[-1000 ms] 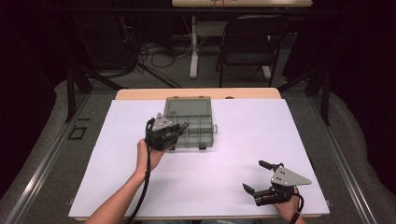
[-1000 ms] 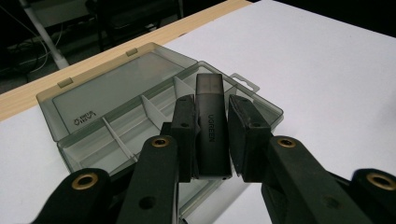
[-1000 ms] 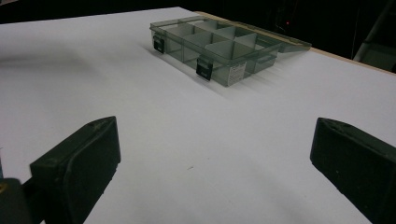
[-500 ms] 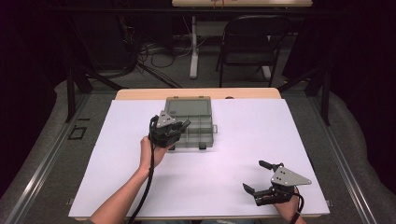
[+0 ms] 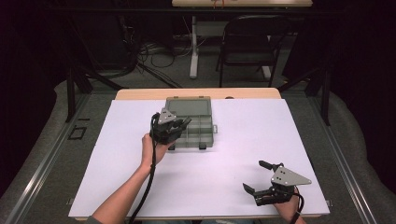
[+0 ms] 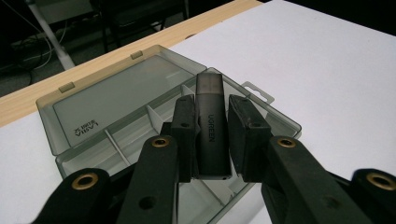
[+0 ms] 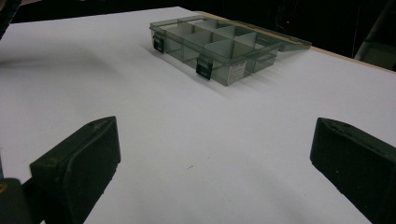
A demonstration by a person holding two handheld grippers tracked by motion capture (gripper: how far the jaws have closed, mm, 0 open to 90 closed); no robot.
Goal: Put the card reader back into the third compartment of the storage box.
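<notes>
The left gripper (image 5: 180,125) is seen at the left of the high view, held above the near left part of the compartment box (image 5: 198,135), and its jaws are closed on a dark grey stick-shaped device (image 6: 212,126) marked UGREEN. In the left gripper view the device is clamped between the two pads (image 6: 184,135), its long body pointing away from the gripper and its far end standing out beyond the jaw tips, over the divided cells of the box just below it. The open lid (image 6: 116,95) of the box is laid flat beyond the jaw tips, toward the wooden table edge (image 6: 28,105). Farther right, well apart from the box, the right gripper (image 5: 261,179) is kept low over the white sheet (image 5: 233,154) near its front edge; its jaws are spread wide with nothing between them, and in the right gripper view the box (image 7: 219,49) is seen far ahead of them, slightly to the left
</notes>
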